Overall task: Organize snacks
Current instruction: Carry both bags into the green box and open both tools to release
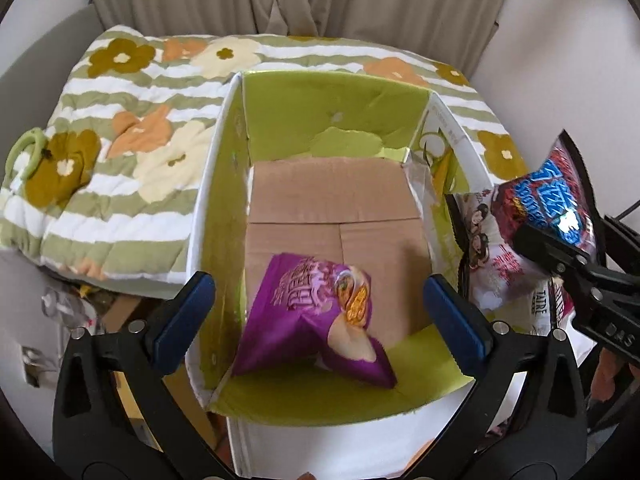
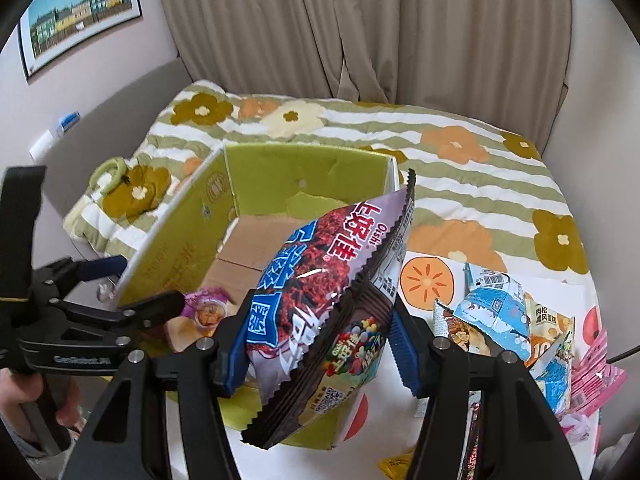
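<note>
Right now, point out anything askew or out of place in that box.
The purple snack bag looks odd: it sits tilted and blurred under the open left gripper, not flat on the box floor. The right gripper holds a red-and-blue bag near the box.

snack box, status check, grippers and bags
Left gripper open above the box, purple bag inside it. Right gripper shut on red-and-blue bag near box edge. Nothing blocking.
</note>
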